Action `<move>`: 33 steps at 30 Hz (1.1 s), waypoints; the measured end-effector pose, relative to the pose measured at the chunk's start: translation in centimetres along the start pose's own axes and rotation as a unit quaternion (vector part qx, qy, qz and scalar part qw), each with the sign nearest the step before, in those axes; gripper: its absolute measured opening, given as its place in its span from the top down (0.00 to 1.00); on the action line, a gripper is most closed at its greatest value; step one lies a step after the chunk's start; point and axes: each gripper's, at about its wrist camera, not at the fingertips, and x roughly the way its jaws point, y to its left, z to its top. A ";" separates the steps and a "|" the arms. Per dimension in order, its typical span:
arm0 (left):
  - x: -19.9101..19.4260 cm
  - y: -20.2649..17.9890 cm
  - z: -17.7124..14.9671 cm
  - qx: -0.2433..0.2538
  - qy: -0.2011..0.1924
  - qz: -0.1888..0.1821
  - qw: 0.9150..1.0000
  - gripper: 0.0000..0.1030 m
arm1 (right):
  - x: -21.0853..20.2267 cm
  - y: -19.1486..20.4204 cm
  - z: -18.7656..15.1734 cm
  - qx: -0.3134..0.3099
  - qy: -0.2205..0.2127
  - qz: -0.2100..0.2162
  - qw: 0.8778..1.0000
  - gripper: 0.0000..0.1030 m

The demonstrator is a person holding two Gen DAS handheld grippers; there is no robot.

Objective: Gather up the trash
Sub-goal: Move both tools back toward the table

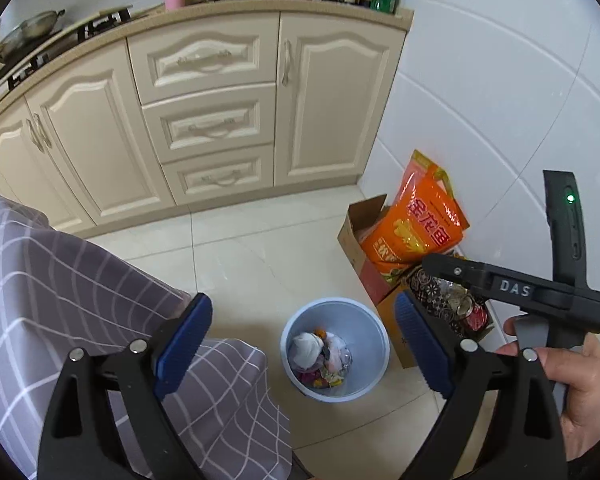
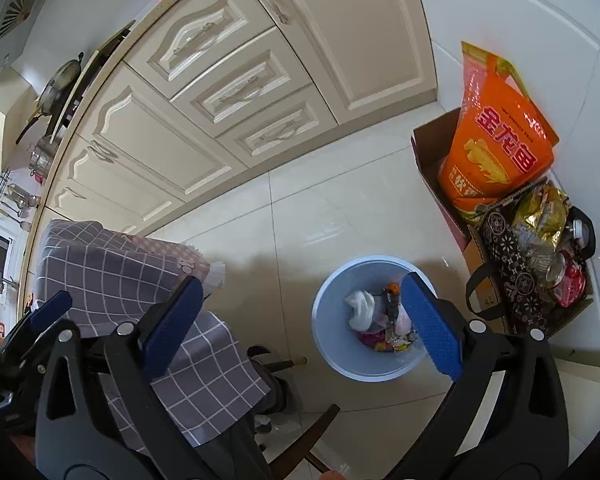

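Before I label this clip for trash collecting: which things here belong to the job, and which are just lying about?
Job:
blue bin
trash in bin
left gripper, open
right gripper, open

Lying about:
orange bag
cardboard box
checked cloth
wok

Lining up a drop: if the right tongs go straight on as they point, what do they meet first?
Probably the floor tiles just left of the pale blue trash bin, not the bin itself. The right tongs are open and empty; depth is hard to judge.
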 end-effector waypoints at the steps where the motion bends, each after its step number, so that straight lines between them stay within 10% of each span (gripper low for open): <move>1: -0.6 0.0 0.1 -0.001 -0.005 0.000 1.000 0.12 | -0.2 0.4 0.1 -0.003 -0.002 0.001 1.000 0.06; 17: -11.4 4.4 0.9 -0.010 -0.116 0.047 0.992 0.12 | -3.9 12.5 1.7 -0.097 -0.047 0.058 0.992 0.06; 33: -25.0 19.7 -3.8 -0.088 -0.207 0.185 0.957 0.09 | -3.6 36.0 -2.3 -0.263 -0.041 0.164 0.950 0.06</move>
